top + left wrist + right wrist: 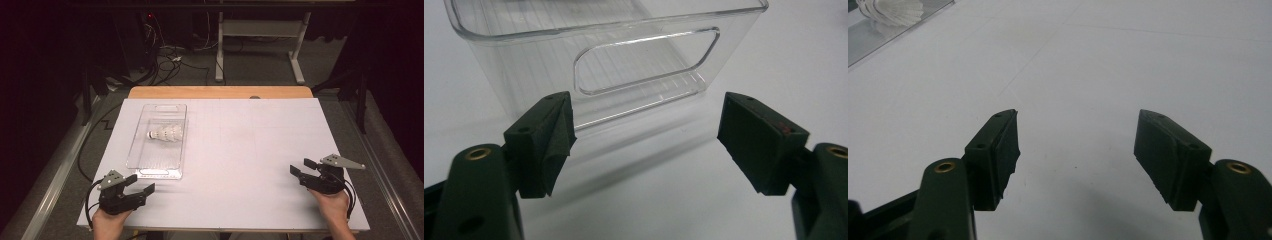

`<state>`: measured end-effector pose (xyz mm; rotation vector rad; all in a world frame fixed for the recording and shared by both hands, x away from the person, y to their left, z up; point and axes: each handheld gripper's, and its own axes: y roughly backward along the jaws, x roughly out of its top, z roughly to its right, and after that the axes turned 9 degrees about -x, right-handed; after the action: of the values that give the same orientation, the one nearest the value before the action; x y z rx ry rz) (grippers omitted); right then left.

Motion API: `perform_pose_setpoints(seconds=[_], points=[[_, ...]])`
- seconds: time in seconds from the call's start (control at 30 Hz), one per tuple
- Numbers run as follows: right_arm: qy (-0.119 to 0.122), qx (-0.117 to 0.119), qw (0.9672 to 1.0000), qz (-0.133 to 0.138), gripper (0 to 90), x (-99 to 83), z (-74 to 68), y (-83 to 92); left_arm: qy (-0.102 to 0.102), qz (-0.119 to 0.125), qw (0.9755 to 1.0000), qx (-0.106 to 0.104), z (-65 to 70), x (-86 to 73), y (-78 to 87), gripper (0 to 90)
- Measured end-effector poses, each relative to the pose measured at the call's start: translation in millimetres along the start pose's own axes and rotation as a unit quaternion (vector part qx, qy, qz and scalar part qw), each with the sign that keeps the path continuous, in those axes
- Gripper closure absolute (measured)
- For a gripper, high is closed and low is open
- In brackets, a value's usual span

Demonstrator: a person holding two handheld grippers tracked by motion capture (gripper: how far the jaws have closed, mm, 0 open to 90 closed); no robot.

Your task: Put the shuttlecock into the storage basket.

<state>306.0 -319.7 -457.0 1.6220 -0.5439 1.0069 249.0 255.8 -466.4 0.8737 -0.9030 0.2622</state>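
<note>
The clear plastic tray point(134, 150) lay lengthwise on the left half of the white table top point(250, 150), its near end close to the front edge and its far end short of the wooden strip at the back. Inside it, toward the far half, a white shuttlecock point(165, 133) rested on its side. The left gripper point(142, 184) sat just beside the tray's near end, jaws spread wide with nothing between them; in the left gripper view the tray's end wall with its handle slot point(644, 60) stood right ahead of the pads, apart from them. The right gripper point(301, 167) was near the right front corner, well apart from the tray, jaws also wide and empty over bare surface. A broad stretch of open table lay between the two hands and out to the right and far edges. In the right gripper view the shuttlecock point(890, 11) was cut off at the top left corner. Both forearms were cropped by the bottom of the high view, and the room beyond the table was too dark to read.
</note>
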Motion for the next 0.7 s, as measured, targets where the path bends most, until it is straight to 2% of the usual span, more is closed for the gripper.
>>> perform_pose_setpoints(seconds=[0.7], points=[[-0.011, -0.001, 0.9999, 0.003, 31.7, -10.3, 7.2, 5.1, 0.001, 0.001, 1.0, -0.001, -0.2, -0.1, 0.8, 23.7]])
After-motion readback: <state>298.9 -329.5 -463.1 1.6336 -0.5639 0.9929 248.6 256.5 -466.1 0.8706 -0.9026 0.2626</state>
